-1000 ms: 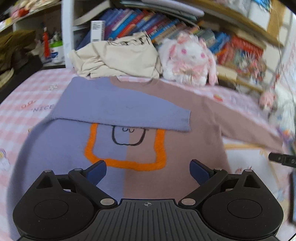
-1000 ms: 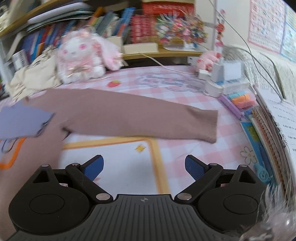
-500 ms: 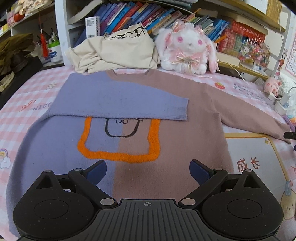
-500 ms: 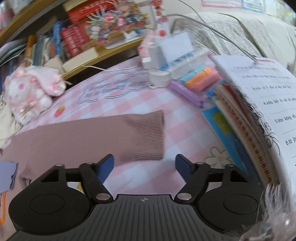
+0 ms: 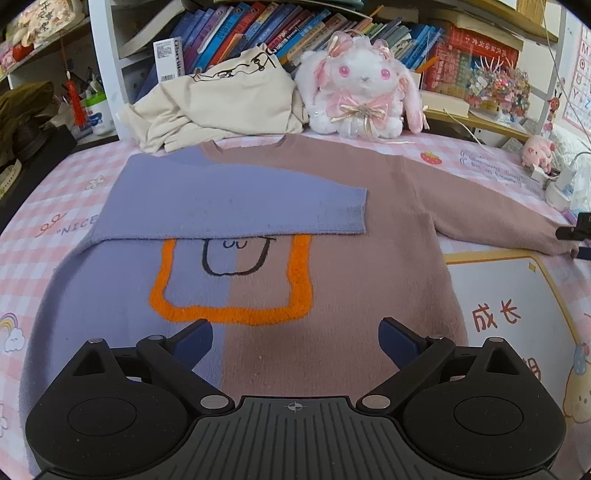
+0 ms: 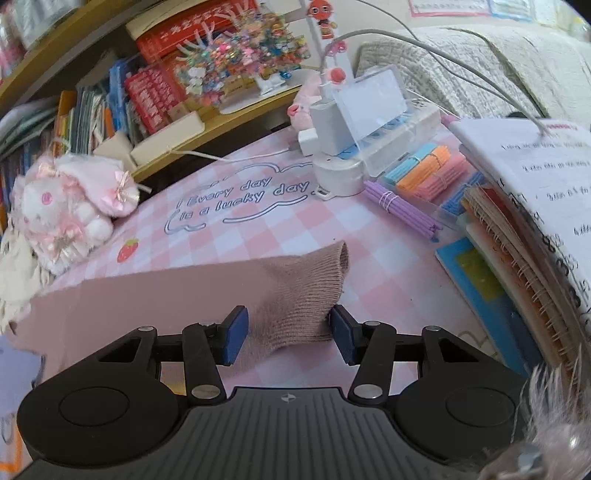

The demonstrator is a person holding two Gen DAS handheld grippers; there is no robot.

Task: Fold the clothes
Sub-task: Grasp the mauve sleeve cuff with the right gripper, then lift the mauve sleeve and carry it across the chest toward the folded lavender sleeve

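- Left wrist view: sweater lies flat on pink-checked cloth, soft fuzzy knit, half lavender / half dusty mauve, w/ raised orange outline on the chest.
- Lavender sleeve folded across the chest, ribbed cuff end squared off.
- Left gripper hovers above the hem, jaws spread wide, nothing between them.
- Right wrist view: mauve sleeve cuff, ribbed, bunched up into a peak; right gripper narrowed around it, right pad touching the knit, small gap at the left pad — not fully clamped.
- Surroundings: plush bunny and rumpled cream garment at the back by a shelf of books; spiral notebooks and bundled sticks to the right.
- Vs 0.5 s ago: right jaws were wide w/ cuff flat ahead of them; now closed in, cuff lifted. Left unchanged.
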